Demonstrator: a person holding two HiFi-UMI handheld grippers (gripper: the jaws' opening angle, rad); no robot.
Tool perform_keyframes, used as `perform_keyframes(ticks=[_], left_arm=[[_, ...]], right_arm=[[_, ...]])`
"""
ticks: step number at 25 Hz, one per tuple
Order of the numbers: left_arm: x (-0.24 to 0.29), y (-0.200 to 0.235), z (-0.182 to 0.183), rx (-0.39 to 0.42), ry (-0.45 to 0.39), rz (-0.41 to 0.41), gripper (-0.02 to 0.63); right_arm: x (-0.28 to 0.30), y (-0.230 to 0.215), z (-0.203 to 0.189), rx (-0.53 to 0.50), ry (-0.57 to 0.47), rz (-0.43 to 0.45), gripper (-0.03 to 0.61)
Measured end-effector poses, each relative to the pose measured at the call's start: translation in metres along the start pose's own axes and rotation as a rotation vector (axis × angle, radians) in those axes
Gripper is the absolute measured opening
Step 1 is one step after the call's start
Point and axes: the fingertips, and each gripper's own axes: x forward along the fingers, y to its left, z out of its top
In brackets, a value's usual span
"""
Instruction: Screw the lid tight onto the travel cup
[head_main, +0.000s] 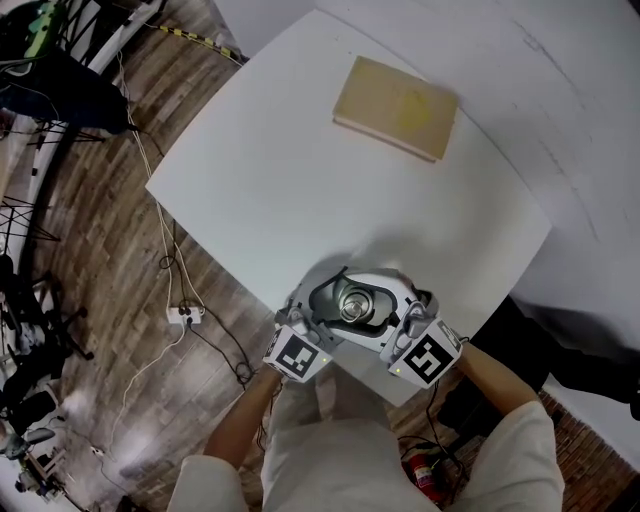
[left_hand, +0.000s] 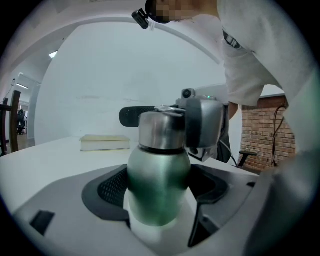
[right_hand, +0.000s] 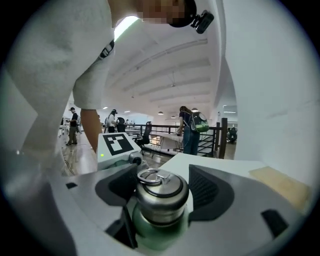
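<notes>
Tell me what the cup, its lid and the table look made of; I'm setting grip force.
Cup: probably metal under a satin green coat, going by its soft sheen. Lid: bare brushed steel, it seems, from the grey gleam. Table: smooth matt white top, perhaps laminate; its core doesn't show.

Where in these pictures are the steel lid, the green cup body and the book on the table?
steel lid (right_hand: 161, 199): right gripper view, on its side wall.
green cup body (left_hand: 157, 182): left gripper view, on its bulging front.
book (head_main: 395, 107): head view, on the middle of its cover.
</notes>
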Motion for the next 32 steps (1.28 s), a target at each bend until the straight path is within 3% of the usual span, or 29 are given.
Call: perform_keyframes(ticks=[7, 12, 17, 25, 32], left_arm=[[-0.001, 0.001, 0.000, -0.003, -0.001, 0.000, 0.350], [-0.001, 0.001, -0.001, -0.002, -0.001, 0.001, 0.350], [-0.005, 0.001, -0.001, -0.002, -0.004, 0.000, 0.350], [-0.005, 0.000, 0.000, -0.003, -0.002, 0.000, 0.350], [-0.004, 0.001, 0.000, 0.002, -0.005, 0.004, 0.350]], right_arm=[[0.004, 0.008, -0.001, -0.074, 0.032, 0.193, 0.266], [0.004, 0.008, -0.003, -0.055, 0.015, 0.202, 0.253], [0.007, 0.003, 0.001, -0.017, -0.022, 0.067, 0.253], [0.002, -0.013, -0.005, 0.128, -0.034, -0.315, 0.253], [-0.003, -0.022, -0.009, 0.180, -0.034, -0.548, 0.253]])
